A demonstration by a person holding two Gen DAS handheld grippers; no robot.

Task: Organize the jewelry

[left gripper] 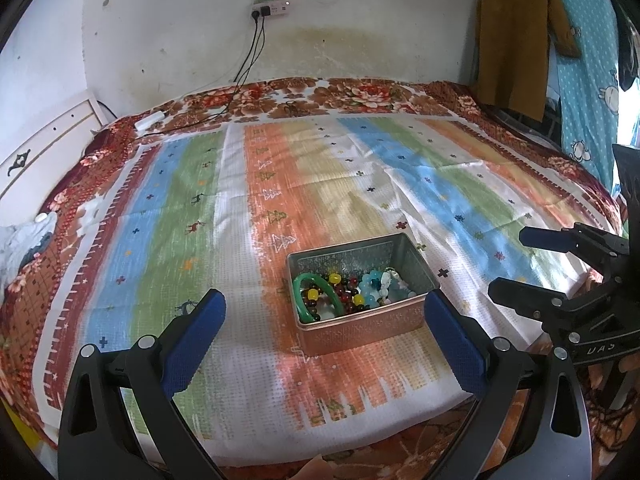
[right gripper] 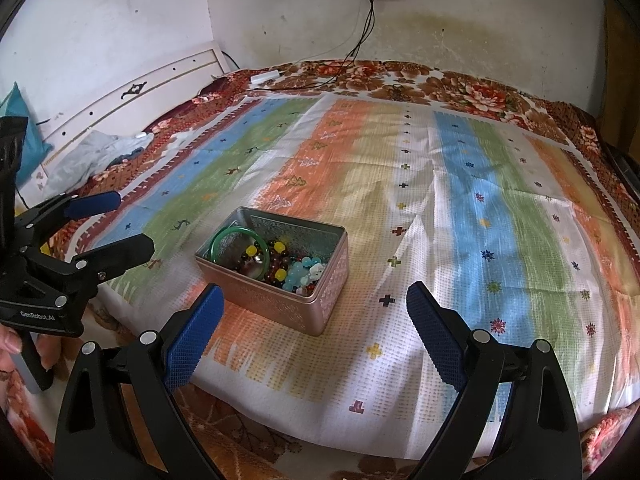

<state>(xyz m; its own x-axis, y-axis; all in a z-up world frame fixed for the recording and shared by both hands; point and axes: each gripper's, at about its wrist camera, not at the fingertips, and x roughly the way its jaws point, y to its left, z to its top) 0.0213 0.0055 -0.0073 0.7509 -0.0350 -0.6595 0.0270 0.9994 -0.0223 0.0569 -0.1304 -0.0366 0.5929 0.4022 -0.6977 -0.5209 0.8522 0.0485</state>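
Note:
A lidless rose-gold metal tin (left gripper: 362, 330) (right gripper: 280, 306) stands on the striped cloth near the bed's front edge. Inside lie a green bangle (left gripper: 310, 292) (right gripper: 236, 236), a string of dark red and yellow beads (left gripper: 347, 286) (right gripper: 276, 262) and pale blue beads (left gripper: 376, 286) (right gripper: 300, 274). My left gripper (left gripper: 326, 308) (right gripper: 116, 220) is open, its blue-padded fingers spread either side of the tin's near end, nothing held. My right gripper (right gripper: 314, 302) (left gripper: 508, 262) is open and empty, just right of the tin and short of it.
The striped cloth (left gripper: 280, 184) (right gripper: 460, 208) covers a floral bedspread (left gripper: 360, 94). Cables and a white adapter (left gripper: 149, 119) lie at the far edge below a wall power strip (left gripper: 270, 10). Crumpled clothing (right gripper: 96, 156) lies by the headboard (right gripper: 132, 92). A brown garment (left gripper: 516, 36) hangs at right.

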